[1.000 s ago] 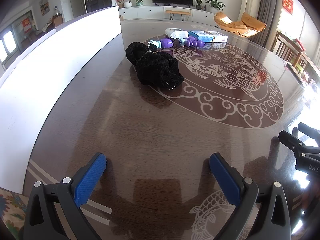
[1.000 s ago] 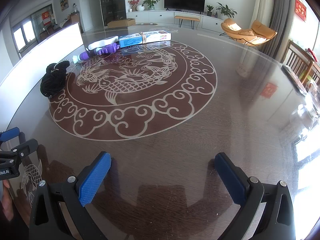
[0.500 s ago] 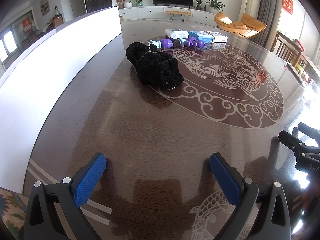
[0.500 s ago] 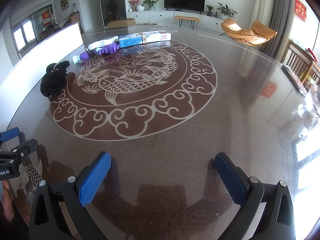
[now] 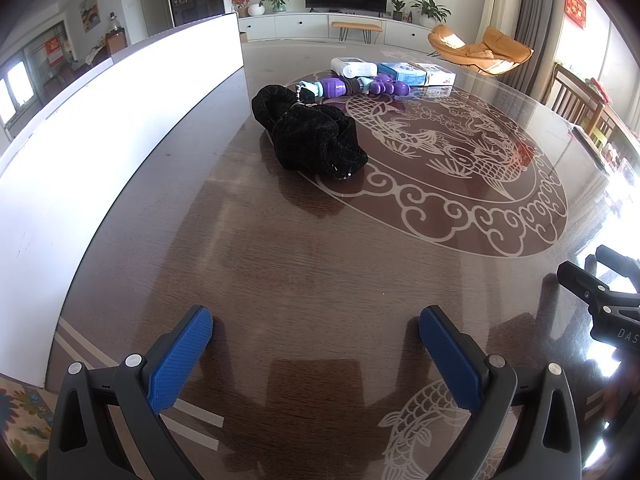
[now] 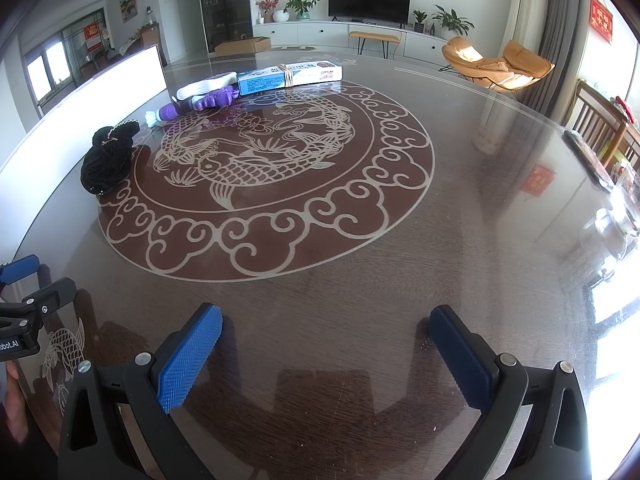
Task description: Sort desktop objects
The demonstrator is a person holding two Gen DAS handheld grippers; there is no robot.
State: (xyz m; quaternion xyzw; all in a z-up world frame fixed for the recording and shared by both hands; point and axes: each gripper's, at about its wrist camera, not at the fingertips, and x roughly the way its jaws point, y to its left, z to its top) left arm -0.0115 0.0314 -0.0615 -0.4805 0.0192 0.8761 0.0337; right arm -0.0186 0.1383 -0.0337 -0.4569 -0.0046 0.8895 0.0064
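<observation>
Both tools spread wide, empty, low over surface [image 5: 304,280].
Black fabric bundle [image 5: 310,136] ahead of left tool [image 5: 316,340]; far ahead-left of right tool [image 6: 326,344]. Left nearer.

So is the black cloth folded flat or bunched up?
Bunched up. The black cloth sits in a lumpy, twisted heap on the table, with no flat layers or straight edges.

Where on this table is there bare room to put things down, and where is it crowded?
Bare: the wood between both open grippers and the black cloth bundle, and the whole fish medallion over to the chair side. Crowded: the far-left stretch near the white board, where bundle, purple toy, white bottle and blue box line up.
</observation>
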